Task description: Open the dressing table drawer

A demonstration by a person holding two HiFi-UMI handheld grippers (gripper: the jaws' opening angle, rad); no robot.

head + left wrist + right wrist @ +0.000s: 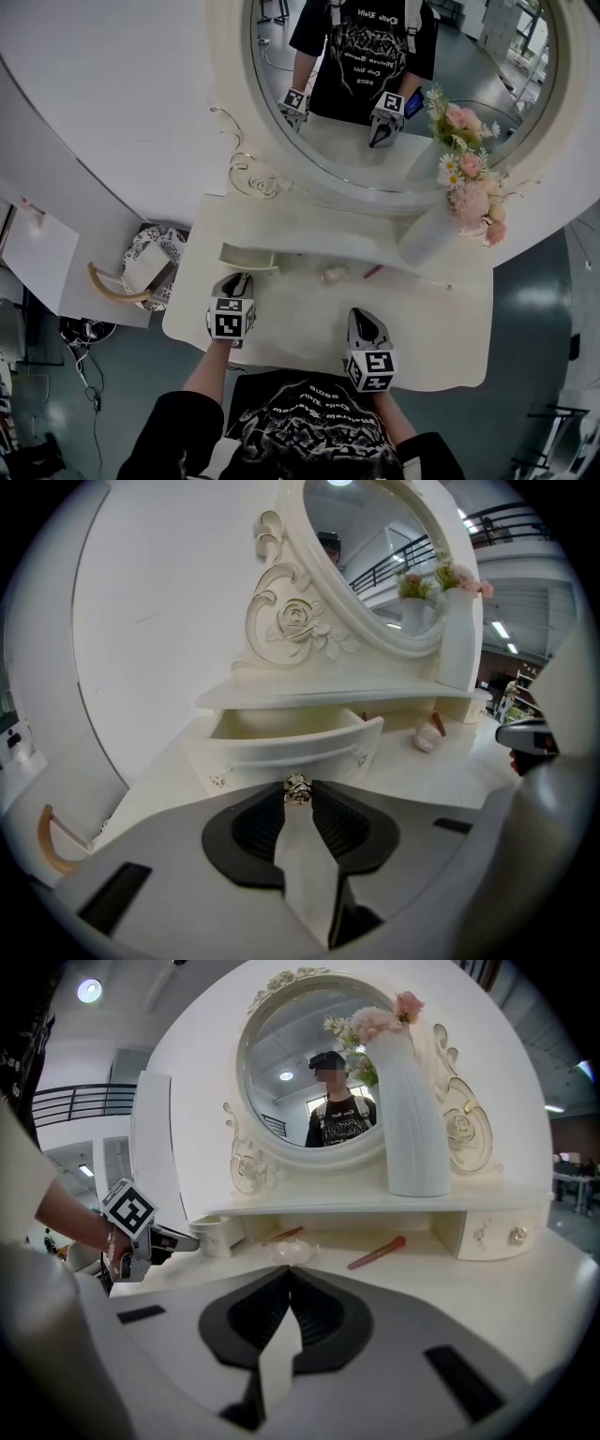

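The drawer (281,747) sits below and left of the mirror (375,564) and can be seen pulled well out already. Its small metal knob (297,787) is pinched by the left gripper (298,797), jaws partly closed onto it. It's probably a light, stiff little box that slides easily. The knob looks tiny and slick, so it's best gripped squarely and pulled straight. The right gripper (289,1274) is shut on nothing, below the mirror's right side.

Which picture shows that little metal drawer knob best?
The left gripper view: the knob sits close up, pinched between the left gripper's jaws. The head view shows only the open drawer; the right gripper view shows it far off, knob indistinct.
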